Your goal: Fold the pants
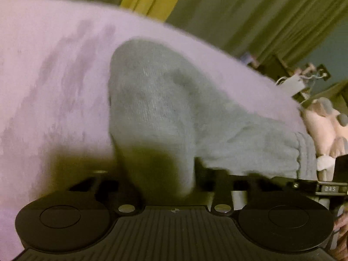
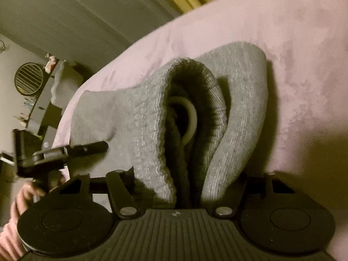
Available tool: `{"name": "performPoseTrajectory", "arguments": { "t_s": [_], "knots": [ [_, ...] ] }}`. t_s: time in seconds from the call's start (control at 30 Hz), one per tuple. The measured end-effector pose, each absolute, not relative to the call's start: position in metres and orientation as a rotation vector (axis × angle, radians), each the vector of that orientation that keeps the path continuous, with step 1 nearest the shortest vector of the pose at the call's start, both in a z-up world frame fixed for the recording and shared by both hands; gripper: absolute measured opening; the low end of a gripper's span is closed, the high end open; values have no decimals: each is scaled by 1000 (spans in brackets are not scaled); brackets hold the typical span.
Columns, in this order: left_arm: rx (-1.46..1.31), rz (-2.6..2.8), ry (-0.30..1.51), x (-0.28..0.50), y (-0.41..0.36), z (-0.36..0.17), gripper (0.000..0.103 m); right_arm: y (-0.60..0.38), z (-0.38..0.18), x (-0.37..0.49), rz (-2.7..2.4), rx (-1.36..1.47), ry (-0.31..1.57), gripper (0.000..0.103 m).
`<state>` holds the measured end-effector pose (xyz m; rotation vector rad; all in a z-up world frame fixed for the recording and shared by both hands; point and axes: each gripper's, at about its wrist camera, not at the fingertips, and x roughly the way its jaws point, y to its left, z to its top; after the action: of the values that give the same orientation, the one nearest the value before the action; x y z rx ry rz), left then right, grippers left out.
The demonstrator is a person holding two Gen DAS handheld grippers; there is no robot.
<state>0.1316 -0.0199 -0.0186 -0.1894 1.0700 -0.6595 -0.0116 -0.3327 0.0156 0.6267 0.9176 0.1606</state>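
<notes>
Grey knit pants [image 1: 165, 108] lie bunched on a pink bedspread [image 1: 54, 76]. In the left wrist view the cloth runs down between my left gripper's jaws [image 1: 167, 174], which are shut on it; the fingertips are hidden under the fabric. In the right wrist view the ribbed waistband [image 2: 156, 117] and a white drawstring loop [image 2: 189, 119] rise from my right gripper [image 2: 187, 195], which is shut on the pants [image 2: 239, 108]. The left gripper [image 2: 87, 148] also shows there, clamped on the cloth's left edge.
The pink bedspread [image 2: 293, 54] fills most of both views. Grey and yellow curtains [image 1: 239, 10] hang behind. A stuffed toy [image 1: 322, 121] sits at the bed's right edge. A round vent [image 2: 29, 78] and shelves stand at the left. A hand [image 2: 24, 195] holds the left gripper.
</notes>
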Motion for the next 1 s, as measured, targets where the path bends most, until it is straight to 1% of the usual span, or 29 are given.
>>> {"name": "performPoseTrajectory", "arguments": {
  "t_s": [0.03, 0.2, 0.33, 0.43, 0.47, 0.5, 0.53, 0.57, 0.6, 0.63, 0.7, 0.77, 0.83, 0.9, 1.0],
  "knots": [
    [-179, -654, 1046, 128, -22, -12, 27, -329, 21, -13, 159, 625, 897, 60],
    [-158, -659, 975, 130, -41, 12, 26, -324, 51, -3, 207, 678, 814, 59],
    [-207, -643, 894, 148, -48, 37, 26, -319, 75, 23, 213, 608, 747, 59],
    [-234, -623, 835, 169, -59, 50, 27, -329, 86, 47, 188, 628, 697, 59],
    [-241, -602, 827, 175, -61, 51, 32, -332, 89, 55, 178, 626, 685, 59],
    [-240, -569, 817, 181, -63, 52, 36, -335, 91, 64, 159, 612, 678, 63],
    [-223, -515, 817, 185, -65, 51, 55, -337, 91, 72, 123, 586, 683, 68],
    [-187, -440, 831, 189, -67, 48, 71, -339, 90, 81, 78, 566, 699, 77],
    [-152, -394, 843, 188, -69, 44, 77, -342, 88, 87, 12, 546, 726, 87],
    [-121, -372, 853, 186, -68, 39, 81, -345, 86, 88, -73, 527, 743, 89],
    [-95, -377, 867, 175, -64, 29, 82, -346, 85, 80, -130, 489, 735, 91],
    [-100, -378, 895, 161, -57, 18, 90, -346, 84, 69, -121, 453, 727, 92],
    [-120, -351, 930, 149, -50, 7, 94, -346, 83, 55, -124, 414, 718, 92],
    [-136, -338, 976, 143, -46, -4, 95, -337, 83, 55, -126, 385, 718, 92],
    [-105, -320, 960, 135, -43, -7, 95, -330, 81, 51, -107, 359, 746, 92]
  ]
}}
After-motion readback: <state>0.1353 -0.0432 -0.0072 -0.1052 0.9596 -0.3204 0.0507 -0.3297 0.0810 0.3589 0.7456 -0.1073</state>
